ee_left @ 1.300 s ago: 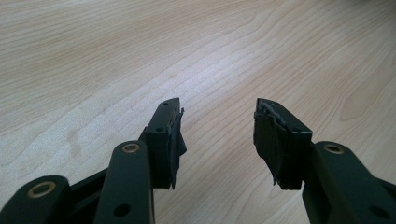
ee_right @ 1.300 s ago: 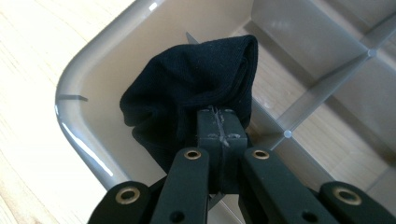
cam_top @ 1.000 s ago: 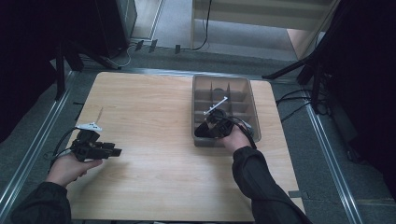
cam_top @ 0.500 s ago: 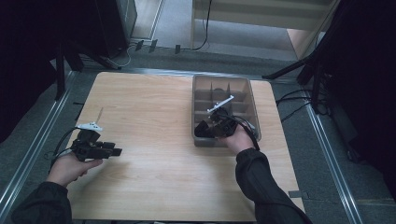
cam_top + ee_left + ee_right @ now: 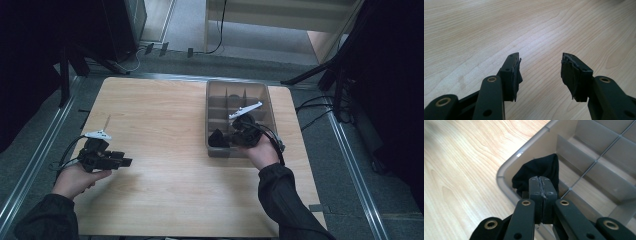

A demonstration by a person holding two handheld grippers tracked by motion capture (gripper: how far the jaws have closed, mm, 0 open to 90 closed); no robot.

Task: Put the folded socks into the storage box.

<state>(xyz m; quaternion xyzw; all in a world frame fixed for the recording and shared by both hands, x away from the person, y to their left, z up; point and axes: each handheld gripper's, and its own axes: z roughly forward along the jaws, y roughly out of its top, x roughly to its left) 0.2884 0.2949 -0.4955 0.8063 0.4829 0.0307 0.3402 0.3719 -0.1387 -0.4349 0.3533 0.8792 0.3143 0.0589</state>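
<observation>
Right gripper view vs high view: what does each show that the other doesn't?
Right gripper view alone: the right gripper up close, jaws shut on a black cloth over the near corner of the grey tray, with the pads meeting in a thin seam.

High view alone: the left gripper held low over the table's left side, both forearms, the whole table, the floor and cables around it.

Both: the divided tray, the cloth at its corner, the right gripper and the light wood tabletop.
</observation>
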